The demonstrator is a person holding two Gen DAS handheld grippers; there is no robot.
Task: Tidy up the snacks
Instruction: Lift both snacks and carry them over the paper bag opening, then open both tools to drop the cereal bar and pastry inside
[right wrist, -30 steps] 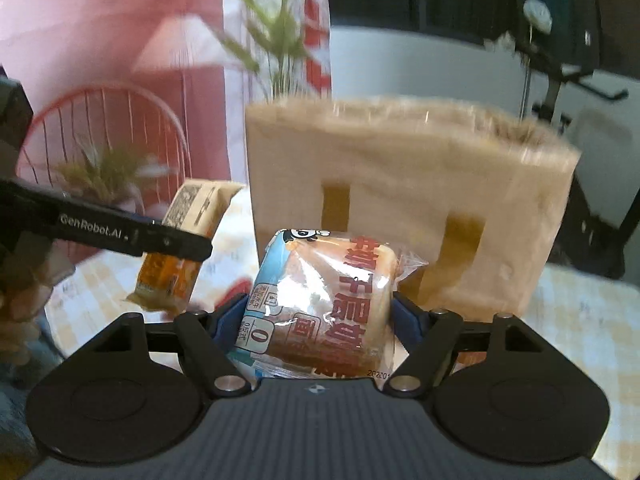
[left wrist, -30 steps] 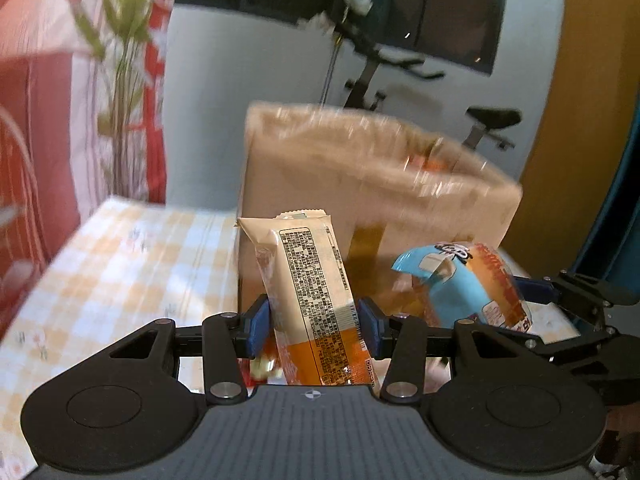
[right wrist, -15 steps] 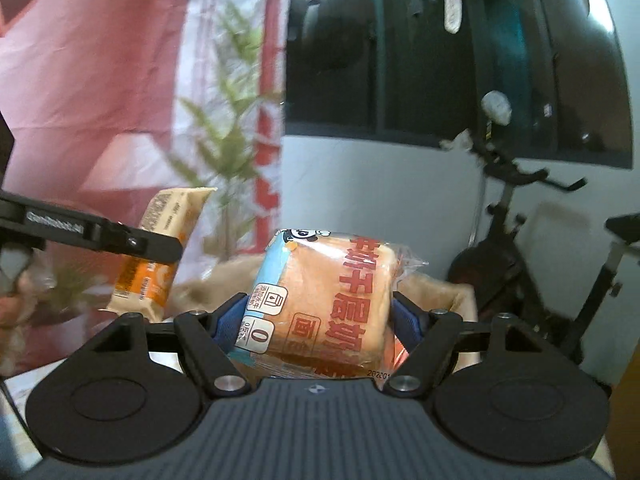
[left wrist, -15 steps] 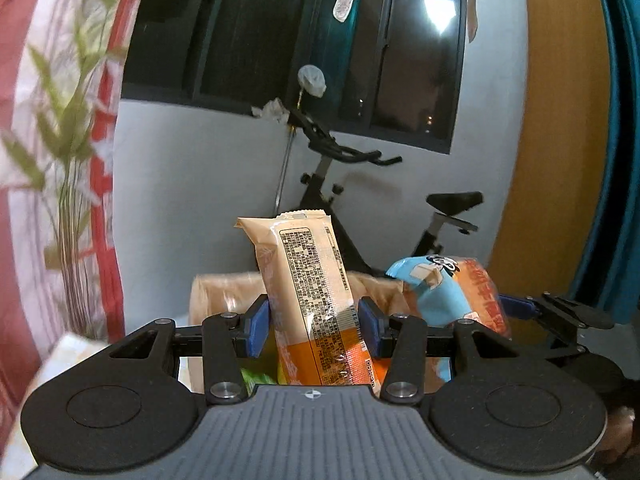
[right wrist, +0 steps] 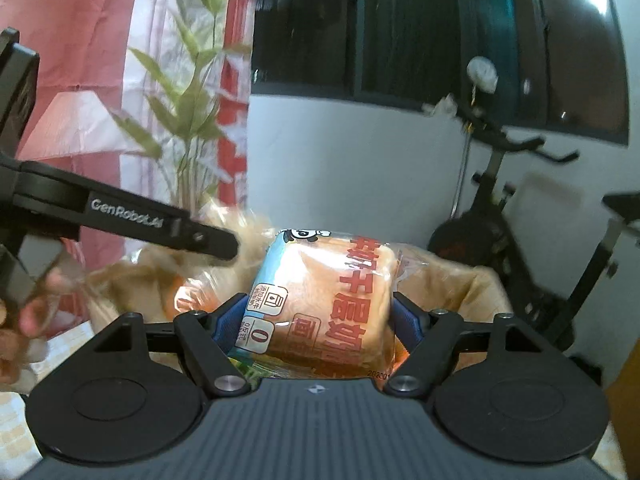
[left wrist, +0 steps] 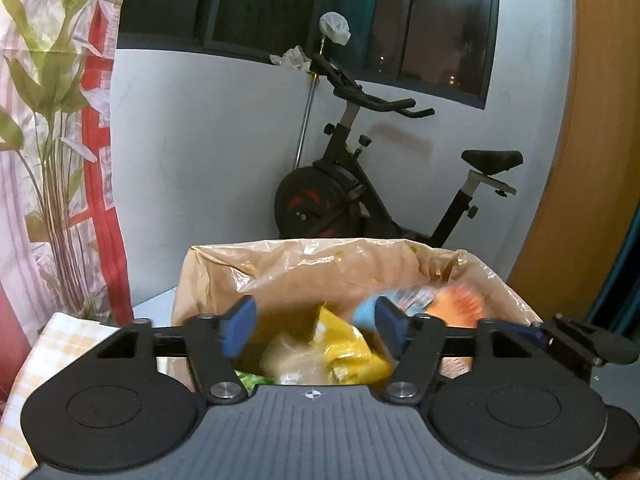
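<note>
My left gripper (left wrist: 316, 326) is open and empty, held over the open top of a brown paper bag (left wrist: 280, 276) lined with clear plastic. Yellow and green snack packs (left wrist: 344, 352) lie inside the bag. My right gripper (right wrist: 320, 320) is shut on a blue and orange bread pack (right wrist: 324, 300) and holds it above the same bag (right wrist: 452, 284). In the left wrist view that pack (left wrist: 448, 304) appears blurred at the bag's right side. The left gripper's finger (right wrist: 160, 228) reaches in from the left in the right wrist view.
An exercise bike (left wrist: 360, 184) stands behind the bag against a white wall. A plant and a red curtain (left wrist: 52, 140) are at the left. A checked tablecloth (left wrist: 64, 344) covers the table under the bag. A wooden panel (left wrist: 592, 160) is at the right.
My left gripper has opened and the orange snack bar it held is gone from its jaws. Both grippers have moved over the bag's open top. The right gripper still holds the bread pack.
</note>
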